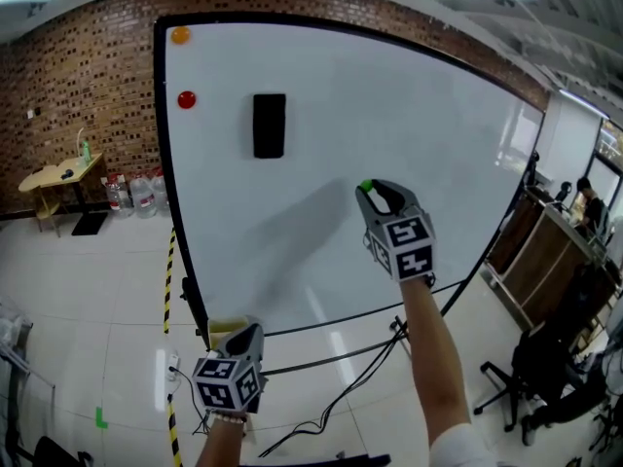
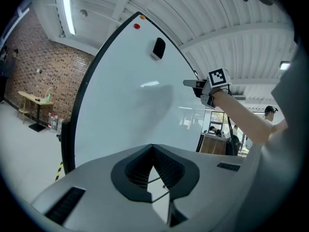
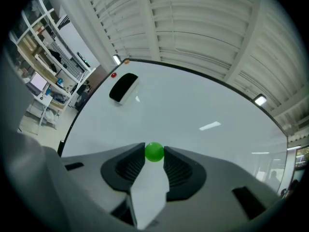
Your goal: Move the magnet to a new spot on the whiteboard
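A round green magnet (image 3: 154,152) sits between the tips of my right gripper (image 3: 154,154), which is shut on it. In the head view the green magnet (image 1: 367,187) shows at the tip of the right gripper (image 1: 373,193), held near the middle of the whiteboard (image 1: 389,115); whether it touches the board I cannot tell. My left gripper (image 1: 243,336) hangs low at the board's bottom left corner. Its jaws meet at the tips in the left gripper view, with nothing between them (image 2: 152,148).
A black eraser (image 1: 269,125), a red magnet (image 1: 186,99) and an orange magnet (image 1: 180,36) stick to the board's upper left. The board's stand and cables (image 1: 331,402) lie on the tiled floor below. A desk with a seated person (image 1: 584,202) stands at the right.
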A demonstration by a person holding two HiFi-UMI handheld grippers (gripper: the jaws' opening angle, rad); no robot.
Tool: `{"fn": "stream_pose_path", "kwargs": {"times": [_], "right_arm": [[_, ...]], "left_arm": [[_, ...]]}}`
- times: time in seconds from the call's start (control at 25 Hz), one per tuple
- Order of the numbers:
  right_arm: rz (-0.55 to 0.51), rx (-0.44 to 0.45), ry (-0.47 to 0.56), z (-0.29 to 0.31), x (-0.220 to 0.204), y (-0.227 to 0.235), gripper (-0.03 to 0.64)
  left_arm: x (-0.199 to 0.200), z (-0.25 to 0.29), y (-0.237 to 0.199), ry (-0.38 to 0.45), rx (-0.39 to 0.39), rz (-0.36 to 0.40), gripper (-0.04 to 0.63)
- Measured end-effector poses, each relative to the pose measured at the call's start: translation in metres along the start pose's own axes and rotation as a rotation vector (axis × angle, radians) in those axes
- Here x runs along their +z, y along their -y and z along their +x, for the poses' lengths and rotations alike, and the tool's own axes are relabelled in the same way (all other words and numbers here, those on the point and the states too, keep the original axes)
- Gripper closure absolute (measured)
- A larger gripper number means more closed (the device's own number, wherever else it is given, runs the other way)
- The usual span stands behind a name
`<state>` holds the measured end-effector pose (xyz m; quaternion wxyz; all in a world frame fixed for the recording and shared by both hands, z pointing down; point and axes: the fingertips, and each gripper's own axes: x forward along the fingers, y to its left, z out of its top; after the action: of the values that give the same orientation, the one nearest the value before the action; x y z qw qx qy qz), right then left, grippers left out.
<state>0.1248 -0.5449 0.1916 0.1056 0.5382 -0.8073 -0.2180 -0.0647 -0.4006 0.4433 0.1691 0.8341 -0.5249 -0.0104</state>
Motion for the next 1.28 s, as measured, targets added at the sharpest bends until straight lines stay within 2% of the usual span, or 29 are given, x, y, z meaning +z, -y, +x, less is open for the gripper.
{"fn": "stream_pose_path", "kwargs": {"times": [0.32, 0.88, 1.04, 1.28], "right_arm": [[-0.019, -0.014, -0.015, 0.043, -0.001, 0.003, 0.483], [-0.035, -0.029, -0.018, 0.06, 0.001, -0.001, 0.471], [-0.005, -0.021, 0.003, 0.04, 0.006, -0.003, 0.46], [0.109, -0.003, 0.057, -0.018, 0.0, -0.023, 0.462]], "left_arm": [[-0.003, -0.01, -0.017, 0.007, 0.049, -0.013, 0.597], [-0.005, -0.015, -0.028, 0.003, 0.079, -0.026, 0.597], [-0.005, -0.01, -0.02, -0.008, 0.055, -0.012, 0.597], [0.001, 0.0, -0.011, -0.023, -0.003, 0.009, 0.597]]}}
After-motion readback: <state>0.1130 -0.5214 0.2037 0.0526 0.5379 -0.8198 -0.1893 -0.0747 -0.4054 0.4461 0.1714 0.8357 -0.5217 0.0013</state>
